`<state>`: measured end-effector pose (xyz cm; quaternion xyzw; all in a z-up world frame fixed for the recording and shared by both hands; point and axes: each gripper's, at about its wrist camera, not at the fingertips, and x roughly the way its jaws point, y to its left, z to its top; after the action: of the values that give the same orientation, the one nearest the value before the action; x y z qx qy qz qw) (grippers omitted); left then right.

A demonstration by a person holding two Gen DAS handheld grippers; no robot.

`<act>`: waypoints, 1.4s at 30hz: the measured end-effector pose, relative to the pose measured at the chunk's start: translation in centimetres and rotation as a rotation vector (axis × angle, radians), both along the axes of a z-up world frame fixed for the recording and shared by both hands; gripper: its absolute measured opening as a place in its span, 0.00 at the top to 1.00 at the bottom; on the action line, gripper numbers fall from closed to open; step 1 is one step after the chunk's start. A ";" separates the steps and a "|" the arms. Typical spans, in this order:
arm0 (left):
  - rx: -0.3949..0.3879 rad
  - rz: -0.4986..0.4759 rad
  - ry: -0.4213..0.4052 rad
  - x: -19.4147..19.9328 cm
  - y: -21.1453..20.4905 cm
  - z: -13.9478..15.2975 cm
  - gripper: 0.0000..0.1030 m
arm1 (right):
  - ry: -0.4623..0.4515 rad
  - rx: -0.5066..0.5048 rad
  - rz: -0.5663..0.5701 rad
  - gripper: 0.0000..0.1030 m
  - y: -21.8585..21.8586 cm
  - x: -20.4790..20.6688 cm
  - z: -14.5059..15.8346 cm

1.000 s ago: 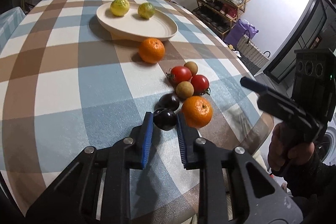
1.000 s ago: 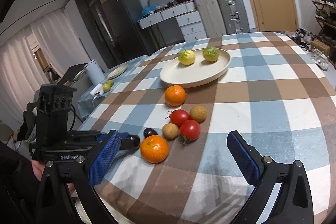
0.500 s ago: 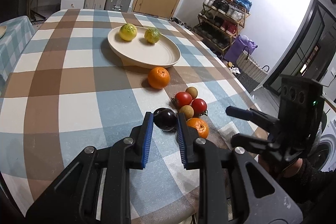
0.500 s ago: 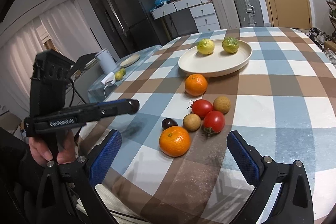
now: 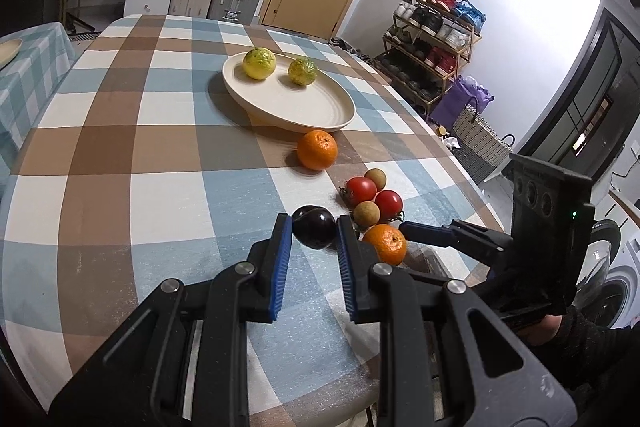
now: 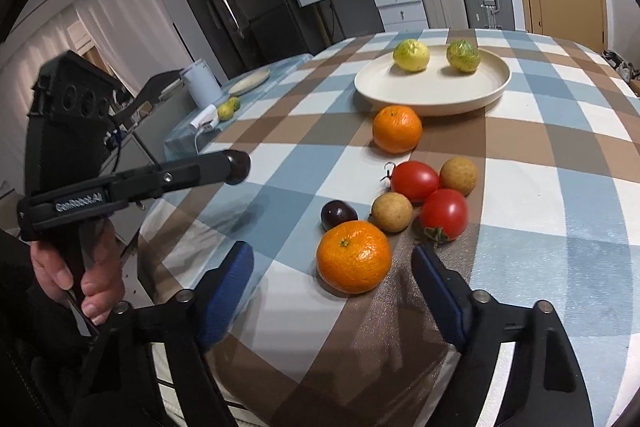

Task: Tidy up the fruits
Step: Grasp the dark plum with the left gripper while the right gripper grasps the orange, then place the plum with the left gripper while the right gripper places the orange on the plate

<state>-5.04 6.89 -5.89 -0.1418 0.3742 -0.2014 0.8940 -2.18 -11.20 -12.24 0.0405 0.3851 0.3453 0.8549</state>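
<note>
My left gripper point(image 5: 313, 223) is shut on a dark plum point(image 5: 314, 233) and holds it above the checked table; the right wrist view shows the plum point(image 6: 240, 167) at that gripper's tip. My right gripper point(image 6: 330, 254) is low over the table's near edge, its jaws closing around the near orange point(image 6: 354, 257) with gaps on both sides. A second dark plum point(image 6: 338, 214), two tomatoes point(image 6: 414, 181) and two brown longans point(image 6: 391, 211) cluster behind it. Another orange point(image 6: 397, 129) lies before the cream plate point(image 6: 432, 103), which holds two yellow-green citrus point(image 6: 411, 55).
The table's front edge point(image 6: 248, 367) runs just under my right gripper. A small side table point(image 6: 192, 135) with a white cup and a plate stands to the left. A shoe rack point(image 5: 432, 39) and a woven basket point(image 5: 476, 135) stand on the floor to the right.
The left gripper has lifted the dark plum off the table and drawn it back from the fruit cluster. The right gripper came down to the near orange and its jaws narrowed.
</note>
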 end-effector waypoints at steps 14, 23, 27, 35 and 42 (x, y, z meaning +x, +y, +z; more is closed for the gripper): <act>0.010 -0.001 0.015 0.5 -0.2 -0.3 0.81 | -0.002 -0.014 -0.036 0.60 -0.6 0.5 -0.6; 0.032 0.012 0.011 2.5 -0.9 0.6 0.81 | -0.025 0.075 -0.011 0.60 -1.6 0.0 0.1; 0.031 0.020 0.013 3.9 -1.0 0.8 0.81 | -0.026 0.131 -0.026 0.60 -2.7 0.3 0.7; 0.035 0.036 0.014 8.2 -1.1 1.3 0.81 | -0.055 0.266 -0.038 0.60 -5.2 1.6 2.3; 0.025 0.052 0.002 13.3 -0.9 1.8 0.81 | -0.073 0.316 -0.062 0.60 -6.7 6.1 5.3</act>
<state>8.25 5.95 -4.07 -0.1407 0.3739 -0.1731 0.9002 3.89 -17.85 -6.89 0.1737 0.2931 0.3763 0.8616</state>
